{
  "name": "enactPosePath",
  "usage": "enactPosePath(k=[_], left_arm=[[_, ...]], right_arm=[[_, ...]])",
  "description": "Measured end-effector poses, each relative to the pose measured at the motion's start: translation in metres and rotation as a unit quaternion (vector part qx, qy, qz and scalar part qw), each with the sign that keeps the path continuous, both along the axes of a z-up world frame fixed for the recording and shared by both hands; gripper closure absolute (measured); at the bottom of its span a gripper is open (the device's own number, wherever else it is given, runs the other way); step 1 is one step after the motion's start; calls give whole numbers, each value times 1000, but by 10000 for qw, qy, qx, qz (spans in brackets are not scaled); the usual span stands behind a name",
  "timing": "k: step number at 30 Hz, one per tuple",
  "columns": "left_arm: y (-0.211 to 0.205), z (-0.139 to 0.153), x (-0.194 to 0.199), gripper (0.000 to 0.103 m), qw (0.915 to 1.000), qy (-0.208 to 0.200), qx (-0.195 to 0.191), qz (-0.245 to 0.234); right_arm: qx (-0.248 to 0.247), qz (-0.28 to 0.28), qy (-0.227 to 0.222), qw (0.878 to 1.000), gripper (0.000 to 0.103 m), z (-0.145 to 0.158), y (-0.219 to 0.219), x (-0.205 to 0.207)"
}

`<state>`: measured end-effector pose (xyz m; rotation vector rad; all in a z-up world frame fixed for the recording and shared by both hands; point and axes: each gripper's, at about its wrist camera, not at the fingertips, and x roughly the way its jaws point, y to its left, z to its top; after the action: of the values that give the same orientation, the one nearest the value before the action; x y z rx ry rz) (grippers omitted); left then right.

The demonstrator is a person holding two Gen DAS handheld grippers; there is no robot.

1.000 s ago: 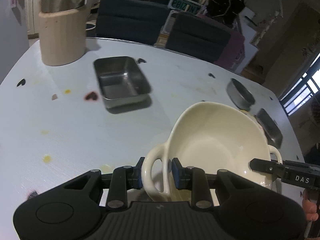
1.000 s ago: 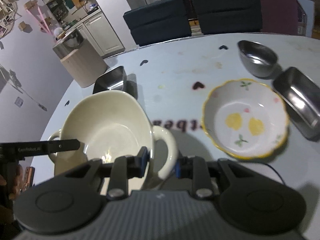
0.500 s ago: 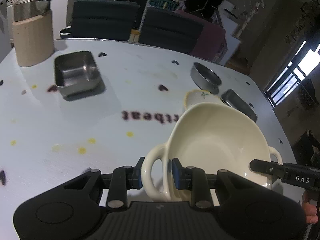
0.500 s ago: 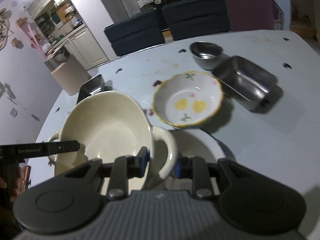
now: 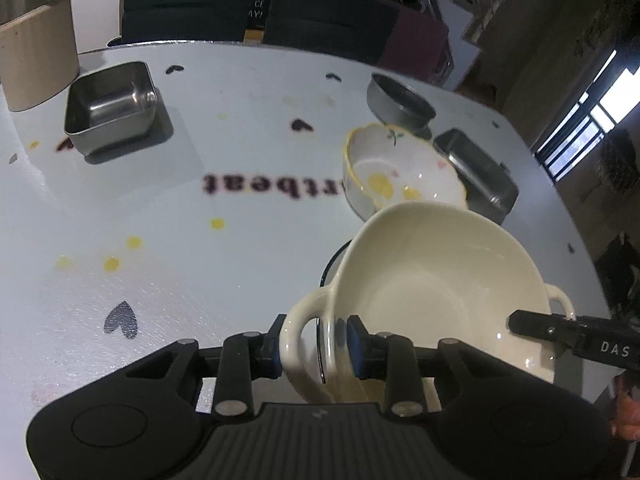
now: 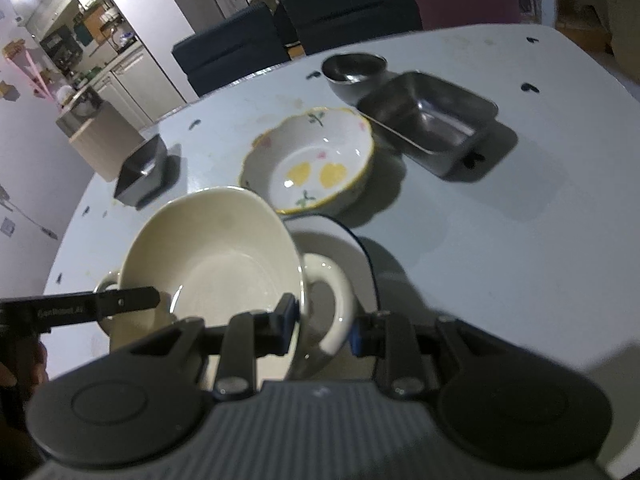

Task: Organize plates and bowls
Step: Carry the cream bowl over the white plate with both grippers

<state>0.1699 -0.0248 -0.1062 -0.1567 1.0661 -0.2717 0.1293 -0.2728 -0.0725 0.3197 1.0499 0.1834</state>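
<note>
— Where is the cream two-handled ceramic bowl (image 5: 436,284)?

— Held level above the white dark-rimmed plate (image 6: 352,252), the yellow-rimmed floral bowl (image 6: 312,164) at twelve o'clock.

— And the grips?

— The left gripper (image 5: 313,346) has its jaws closed on one loop handle. The right gripper (image 6: 323,326) straddles the opposite handle, its right pad apart from it.
</note>
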Motion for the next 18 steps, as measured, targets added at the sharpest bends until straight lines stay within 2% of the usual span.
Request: enactPosePath(k=[5,18], left_arm=[[-3,-9,7,70,9998,177,-4,36],[-9,-21,12,68,9995,300,35,30]], right_arm=[[-76,-5,113,9999,72,-8,-3,2],[-171,-25,244,9996,72,-15,-3,7]])
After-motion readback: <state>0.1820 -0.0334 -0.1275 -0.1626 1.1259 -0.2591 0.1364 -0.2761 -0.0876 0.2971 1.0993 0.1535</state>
